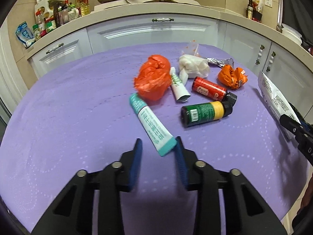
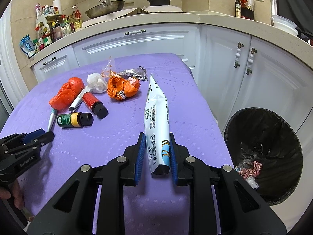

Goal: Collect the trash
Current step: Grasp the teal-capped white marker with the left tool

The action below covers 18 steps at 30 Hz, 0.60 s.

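Right wrist: right tongs (image 2: 157, 152) clamp white packet (image 2: 156, 115); left tongs (image 1: 158, 148) apart around teal tube (image 1: 150, 121).

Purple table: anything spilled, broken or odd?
No spill or damage visible. Two bottles, green and red, lie on their sides, caps on. The teal tube lies crooked, its end between the left tool's fingers.

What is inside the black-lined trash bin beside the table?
In the trash bin, at the bottom, lie a red-and-white checked scrap and some clear crumpled plastic. The right gripper covers the bin's lower left edge; anything beneath the scraps is hidden.
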Motion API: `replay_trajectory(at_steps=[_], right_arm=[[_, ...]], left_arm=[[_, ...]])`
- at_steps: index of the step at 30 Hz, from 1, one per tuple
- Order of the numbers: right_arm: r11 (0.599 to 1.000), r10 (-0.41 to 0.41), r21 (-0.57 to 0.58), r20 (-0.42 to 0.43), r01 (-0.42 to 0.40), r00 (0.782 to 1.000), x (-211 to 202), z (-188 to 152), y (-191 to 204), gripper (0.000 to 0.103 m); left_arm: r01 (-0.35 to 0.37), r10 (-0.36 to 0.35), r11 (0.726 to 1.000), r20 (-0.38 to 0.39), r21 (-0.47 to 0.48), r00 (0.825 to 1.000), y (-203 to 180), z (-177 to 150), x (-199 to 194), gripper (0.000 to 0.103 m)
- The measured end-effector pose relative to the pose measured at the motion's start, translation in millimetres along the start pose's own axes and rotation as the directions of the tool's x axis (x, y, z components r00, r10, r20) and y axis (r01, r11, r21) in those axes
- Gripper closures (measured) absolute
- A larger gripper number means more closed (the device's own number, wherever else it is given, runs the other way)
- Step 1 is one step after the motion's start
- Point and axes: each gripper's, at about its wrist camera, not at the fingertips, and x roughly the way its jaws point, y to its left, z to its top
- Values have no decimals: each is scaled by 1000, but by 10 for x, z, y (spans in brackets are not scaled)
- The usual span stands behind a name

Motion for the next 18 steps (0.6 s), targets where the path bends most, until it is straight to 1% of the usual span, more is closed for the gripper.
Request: replay_trajectory(at_steps=[2,4,7,15,18], right_arm=[[1000,0,-3,-1,0,1000,1,-12,0,81],[1000,-2,-3,-2,2,1000,6,-18,5,81],[1000,-2,-5,-1,2,1000,7,-24,15,81],[1000,-6,-16,12,6,1000,-33,-56,61,83],[1000,-8,-20,19,8,1000,-67,-71,75,86]], left_arm=[[0,0,1000,1,-10,1000,50,-5,-8,79],[-2,2,1000,3,-21,1000,102,-3,-12,91],[-4,5,1000,7,-31,1000,166,0,-12,101],[-1,2,999,27,-50,1000,288,-49,-70,102],[3,-1,998,31,-55,1000,311,-66,-108,102]])
